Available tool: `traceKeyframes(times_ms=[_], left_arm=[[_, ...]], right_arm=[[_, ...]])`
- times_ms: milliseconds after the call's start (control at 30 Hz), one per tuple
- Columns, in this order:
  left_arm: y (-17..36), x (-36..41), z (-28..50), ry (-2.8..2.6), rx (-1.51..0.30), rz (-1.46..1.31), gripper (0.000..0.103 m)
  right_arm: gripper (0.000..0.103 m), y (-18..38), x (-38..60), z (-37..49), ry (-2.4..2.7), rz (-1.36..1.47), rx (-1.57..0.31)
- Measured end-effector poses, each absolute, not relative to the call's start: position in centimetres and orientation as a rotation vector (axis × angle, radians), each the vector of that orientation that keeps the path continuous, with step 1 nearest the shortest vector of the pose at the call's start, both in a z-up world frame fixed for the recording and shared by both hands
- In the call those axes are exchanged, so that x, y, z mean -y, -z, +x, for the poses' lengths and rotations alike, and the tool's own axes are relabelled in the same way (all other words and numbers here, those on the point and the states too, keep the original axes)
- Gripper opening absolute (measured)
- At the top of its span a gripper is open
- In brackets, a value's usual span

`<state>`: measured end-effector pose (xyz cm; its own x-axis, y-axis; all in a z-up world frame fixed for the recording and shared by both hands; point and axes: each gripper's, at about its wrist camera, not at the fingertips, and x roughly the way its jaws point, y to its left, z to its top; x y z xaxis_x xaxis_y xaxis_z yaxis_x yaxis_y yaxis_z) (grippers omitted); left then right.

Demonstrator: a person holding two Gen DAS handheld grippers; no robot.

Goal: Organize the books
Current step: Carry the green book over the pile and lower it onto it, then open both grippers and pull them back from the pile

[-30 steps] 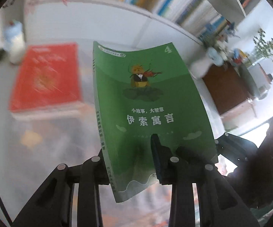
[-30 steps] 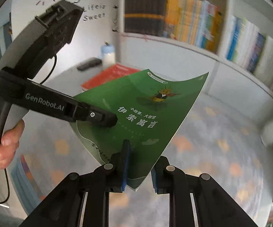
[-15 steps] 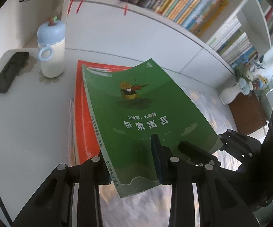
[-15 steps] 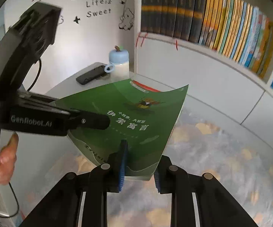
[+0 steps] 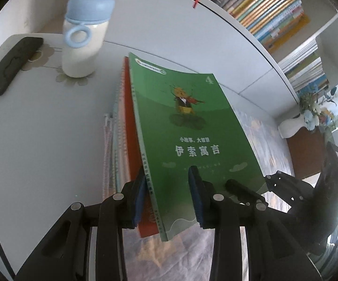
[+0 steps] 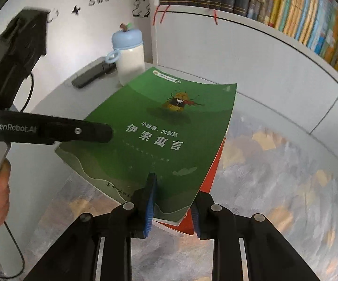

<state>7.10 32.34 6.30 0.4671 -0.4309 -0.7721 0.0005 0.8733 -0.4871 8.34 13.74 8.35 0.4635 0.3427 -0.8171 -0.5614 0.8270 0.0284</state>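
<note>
I hold the green paperback point(image 5: 192, 128) by its near edge with both claws. My left claw point(image 5: 166, 194) has just eased its jaws a little, its pads still across the spine corner; my right claw point(image 6: 172, 201) is clamped tight on the bottom corner. The book sits over the red book point(image 5: 131, 140) topping the stack, with the blue-capped bottle point(image 5: 84, 35) at eleven o'clock.

The green book point(image 5: 192, 126) has a smooth paper cover with a slight sheen. The bottle point(image 5: 84, 35) looks like matt plastic, and the table point(image 5: 40, 128) is smooth and pale; the gripper fingers point(image 6: 145, 210) are matt black plastic with blue pads.
</note>
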Motion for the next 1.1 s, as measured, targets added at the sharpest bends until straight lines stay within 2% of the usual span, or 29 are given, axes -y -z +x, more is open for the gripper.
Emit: traceKeyframes(times_ms=[300,367,433,500,700,933,1100], left_arm=[[-6.2,-33.5,7.1,0.225,-1.068,-0.464,0.036],[-6.2,-33.7,7.3,0.231,-1.061,-0.488,0.036],[-6.3,-33.9,7.4,0.212,-1.053,-0.499,0.036],[-6.9,-34.1,7.2,0.147,-1.042,-0.459,0.036],[-9.6,-33.3,4.1,0.089,-1.014,-0.382,0.036],[-13.1,-24.9,-0.2,0.243,-1.017,-0.342,0.037],[-17.5,-16.8,-3.3,0.369,-0.963,-0.245,0.037]], right_arm=[[0.027,-8.1,-13.7,8.8,-0.566,-0.236,-0.957],[0.033,-8.1,-13.7,9.0,-0.567,-0.212,-0.981],[0.045,-7.8,-13.6,9.3,-0.571,-0.165,-1.022],[0.051,-7.7,-13.7,9.1,-0.558,-0.159,-1.020],[0.053,-9.5,-9.5,7.0,-0.476,-0.094,-1.022],[0.053,-14.5,0.6,0.7,-0.306,-0.047,-0.912],[0.054,-20.9,7.7,-1.9,-0.171,-0.018,-0.763]])
